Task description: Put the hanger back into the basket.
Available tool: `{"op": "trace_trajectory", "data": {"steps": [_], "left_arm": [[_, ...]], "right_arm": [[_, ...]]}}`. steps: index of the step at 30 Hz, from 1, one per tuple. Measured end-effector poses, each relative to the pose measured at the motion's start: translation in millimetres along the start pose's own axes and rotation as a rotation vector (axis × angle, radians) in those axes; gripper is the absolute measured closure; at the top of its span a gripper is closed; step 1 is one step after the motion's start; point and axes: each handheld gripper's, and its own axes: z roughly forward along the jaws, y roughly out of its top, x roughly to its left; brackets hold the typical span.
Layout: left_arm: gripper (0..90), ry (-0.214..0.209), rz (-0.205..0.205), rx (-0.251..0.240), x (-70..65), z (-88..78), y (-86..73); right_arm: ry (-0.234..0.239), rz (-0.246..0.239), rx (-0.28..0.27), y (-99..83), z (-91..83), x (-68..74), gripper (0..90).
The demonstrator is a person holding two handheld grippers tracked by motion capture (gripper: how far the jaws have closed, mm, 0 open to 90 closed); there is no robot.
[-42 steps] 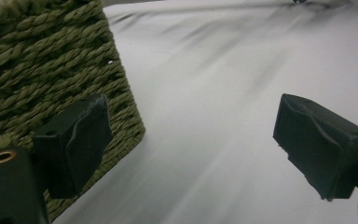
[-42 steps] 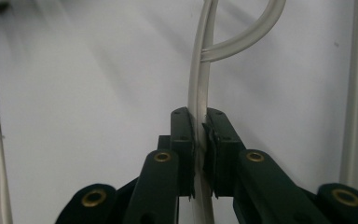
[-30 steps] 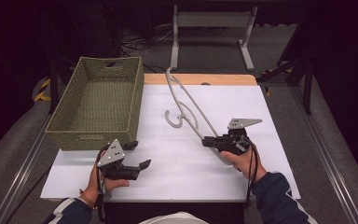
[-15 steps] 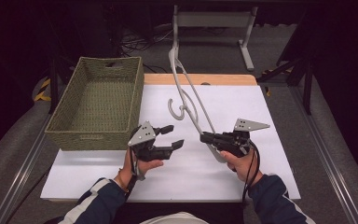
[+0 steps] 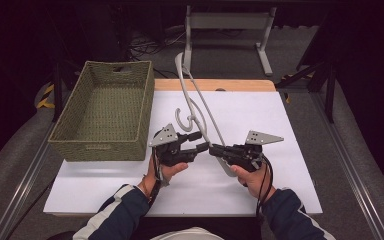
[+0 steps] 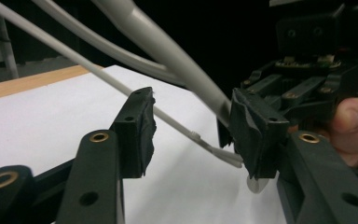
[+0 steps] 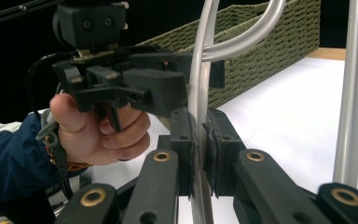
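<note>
A pale grey plastic clothes hanger (image 5: 196, 107) is held tilted above the white table (image 5: 280, 125) at the centre of the high view. Its long axis runs from the lower centre of the frame up and leftward, the far end rising past the wooden strip (image 5: 240, 85) at the table's back edge. The curled hook (image 5: 184, 118) lies to the left of the arms, just above the left gripper. The arms are seen as smooth, rounded bars — one thick, the others thin.

The right gripper (image 5: 215, 149) is clamped on the hanger's near end; in the right gripper view the black pads (image 7: 185, 140) are pressed against a thin pale bar (image 7: 198, 93) that rises vertically between them.

The left gripper (image 5: 203, 141) is placed tip to tip with the right one at centre frame. Its jaws have just been closing and stand partly apart. In the left gripper view the thick bar (image 6: 168, 51) passes diagonally from upper left to the right-hand pad (image 6: 254, 135), and contact there cannot be told; the left-hand pad (image 6: 137, 126) stands clear.

A woven olive-green basket (image 5: 105, 145) — rectangular, coarse-textured — is set at the left of the table.
</note>
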Motion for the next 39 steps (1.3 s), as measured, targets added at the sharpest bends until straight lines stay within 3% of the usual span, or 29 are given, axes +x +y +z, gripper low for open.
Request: {"op": "trace_trajectory", "data": {"steps": [5, 7, 9, 11, 14, 19, 21, 26, 27, 29, 32, 39], "left_arm": [[56.8, -0.015, -0.052, -0.023, 5.3, -2.3, 1.0], [56.6, -0.039, -0.081, -0.021, 7.0, -1.4, -0.1], [54.9, -0.082, -0.095, 0.012, 6.3, 2.9, -1.6], [58.6, -0.087, -0.080, 0.020, 3.2, 4.4, -1.5], [57.3, -0.080, -0.057, 0.023, 1.7, 3.2, 1.1], [60.6, -0.071, -0.034, 0.032, 1.2, 1.3, 3.8], [64.2, -0.090, -0.038, 0.032, 1.1, 0.6, 3.5], [78.0, -0.092, -0.016, 0.018, 0.2, -2.5, 7.2], [78.0, -0.082, -0.012, 0.025, -0.9, -3.8, 9.3], [80.4, -0.072, -0.011, 0.021, -0.2, -6.1, 11.5], [81.1, -0.062, 0.008, 0.025, -1.3, -8.3, 13.8], [81.6, -0.020, 0.012, 0.044, -1.7, -8.6, 19.7]], "right_arm": [[-0.017, -0.041, 0.024, -2.0, 4.6, 4.4, 82.7], [-0.036, -0.073, 0.019, -1.9, 5.3, 7.1, 82.6], [-0.050, -0.102, 0.007, -2.0, 5.9, 9.6, 82.6], [-0.059, -0.141, 0.013, -0.9, 6.7, 12.7, 82.5], [-0.028, -0.163, 0.018, -1.7, 8.3, 15.0, 82.7], [-0.034, -0.168, 0.008, -2.5, 8.3, 15.1, 82.3], [-0.044, -0.168, 0.013, -3.4, 8.9, 14.7, 82.2], [-0.059, -0.176, 0.075, -7.4, 13.1, 16.6, 75.2], [-0.059, -0.176, 0.075, -7.4, 13.1, 16.6, 75.2], [-0.053, -0.221, 0.115, -10.4, 16.0, 23.1, 74.6], [-0.062, -0.238, 0.132, -11.2, 14.6, 27.5, 66.7], [-0.117, -0.260, 0.183, -21.7, -6.1, 28.0, 58.3]]}}
